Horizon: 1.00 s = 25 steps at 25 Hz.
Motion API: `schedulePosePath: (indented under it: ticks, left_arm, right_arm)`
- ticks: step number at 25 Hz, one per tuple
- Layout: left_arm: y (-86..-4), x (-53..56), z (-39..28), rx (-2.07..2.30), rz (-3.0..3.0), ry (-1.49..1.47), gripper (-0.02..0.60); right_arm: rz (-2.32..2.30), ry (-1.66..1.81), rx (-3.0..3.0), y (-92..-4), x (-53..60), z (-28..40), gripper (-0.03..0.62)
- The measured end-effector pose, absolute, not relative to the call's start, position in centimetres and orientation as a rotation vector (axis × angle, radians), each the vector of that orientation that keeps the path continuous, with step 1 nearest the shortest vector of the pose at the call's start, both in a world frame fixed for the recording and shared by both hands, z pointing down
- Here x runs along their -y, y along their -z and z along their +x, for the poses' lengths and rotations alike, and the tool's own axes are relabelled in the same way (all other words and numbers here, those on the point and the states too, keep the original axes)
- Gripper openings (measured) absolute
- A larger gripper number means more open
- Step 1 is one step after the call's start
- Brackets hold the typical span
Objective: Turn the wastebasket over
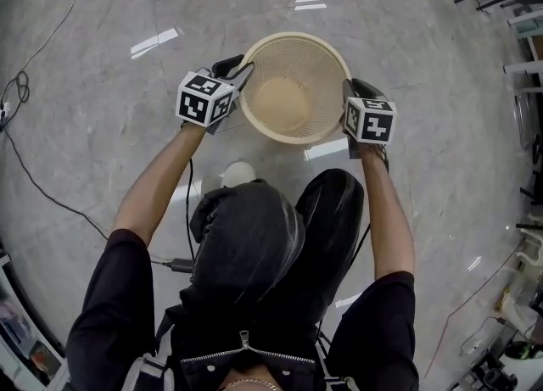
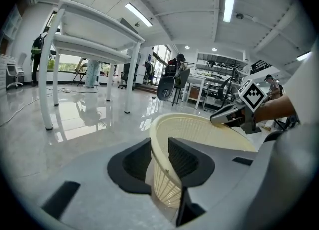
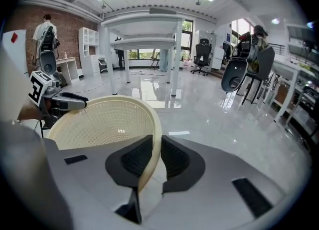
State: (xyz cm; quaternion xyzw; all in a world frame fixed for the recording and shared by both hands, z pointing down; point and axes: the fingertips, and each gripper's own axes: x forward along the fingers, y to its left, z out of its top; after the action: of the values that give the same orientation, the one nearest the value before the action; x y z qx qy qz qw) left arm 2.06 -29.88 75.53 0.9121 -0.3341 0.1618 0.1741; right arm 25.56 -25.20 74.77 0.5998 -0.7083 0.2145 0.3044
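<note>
Left hand-held gripper (image 2: 159,161): clamped on the left side of the rim, one jaw inside the mesh wall and one outside.
Right hand-held gripper (image 3: 155,156): same deal on the right side, pinched shut on the thin lip.
Wastebasket (image 1: 288,101): stood upright on the floor (image 1: 102,84) just past the person's knees. Its mouth was up, it looked empty, and it sat held between the two grippers.
Step in hand: I'd say this was the grab right before the flip. Nothing had tipped yet.
Doing it well: the two grips sat roughly opposite each other, which was good, since that line could act as the hinge. I'd have lifted it clear of the floor first, then rolled both wrists together the same way so the mouth swung down. If one hand led, that flexy rim would probably have twisted or popped out.
Watch out: only the lip was pinched, so a deeper bite would've been safer imo. I'd also have set it flat on its rim before letting go.
Count, near: 2 hand-held grippers, 2 marker cubes (image 1: 204,99) (one on each), 1 wastebasket.
Count, far: 1 white desk (image 3: 144,27) and at least 2 office chairs (image 3: 233,77). The clutter past those was too small to count.
</note>
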Motion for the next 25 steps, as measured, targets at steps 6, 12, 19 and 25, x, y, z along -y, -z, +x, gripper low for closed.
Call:
schedulePosePath:
  ticks: [6, 12, 19, 25]
  left_arm:
    - [-75.5, 31.4, 4.5, 0.917, 2.598, -0.448, 0.106]
    - [-72.0, 31.9, 2.9, 0.996, 2.721, -0.301, 0.110]
    - [-64.7, 29.3, 5.7, 0.915, 2.990, -0.209, 0.024]
    - [-59.4, 28.6, 7.2, 0.832, 3.029, -0.182, 0.005]
  right_arm:
    - [1.654, -0.556, 1.845, -74.7, 25.0, 27.4, 0.058]
    - [1.722, -0.457, 1.906, -71.9, 25.7, 27.5, 0.078]
    - [1.726, -0.268, 2.137, -65.5, 26.8, 24.2, 0.026]
    - [1.665, -0.187, 2.228, -61.0, 26.7, 19.9, 0.012]
